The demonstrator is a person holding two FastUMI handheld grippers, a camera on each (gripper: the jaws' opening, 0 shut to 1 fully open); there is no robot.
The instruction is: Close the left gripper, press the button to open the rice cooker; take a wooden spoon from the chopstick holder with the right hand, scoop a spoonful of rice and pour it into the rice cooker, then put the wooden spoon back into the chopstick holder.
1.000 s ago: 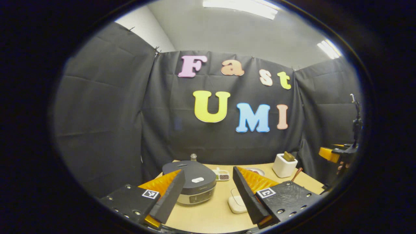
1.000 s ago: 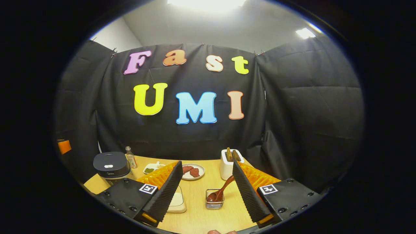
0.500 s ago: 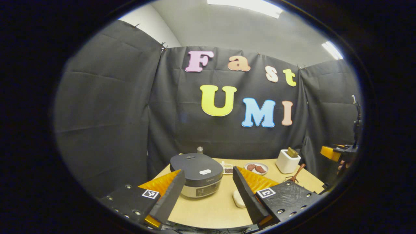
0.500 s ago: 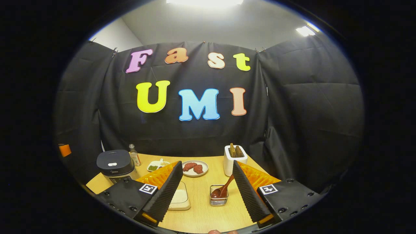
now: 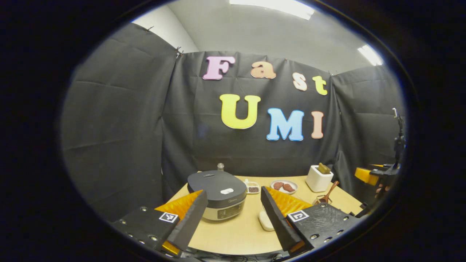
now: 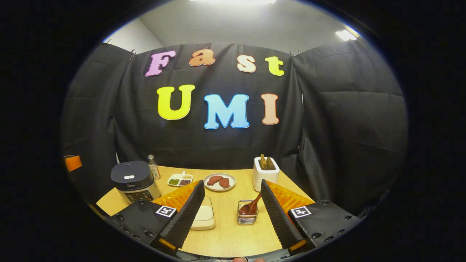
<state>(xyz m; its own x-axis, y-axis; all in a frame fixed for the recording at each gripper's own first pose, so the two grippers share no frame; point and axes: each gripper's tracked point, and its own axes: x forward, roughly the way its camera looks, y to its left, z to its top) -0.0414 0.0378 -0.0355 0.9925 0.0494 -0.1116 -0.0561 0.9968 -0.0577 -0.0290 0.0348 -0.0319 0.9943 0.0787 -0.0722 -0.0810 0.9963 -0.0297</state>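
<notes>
Low in the middle of the left gripper view, the rice cooker [image 5: 217, 194] sits lid down, its pale button [image 5: 226, 191] untouched. Left gripper [image 5: 231, 211] fingers are spread; pressing like that could straddle the button. Right gripper [image 6: 233, 209] is spread too, wooden spoon [image 6: 251, 208] apart in its holder [image 6: 247, 217]. Cooker's front lettering looks too small to read.

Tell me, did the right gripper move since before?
Yes. In the right gripper view, the right gripper has backed away from the table: more tabletop shows, and the rice cooker looks farther off.
</notes>
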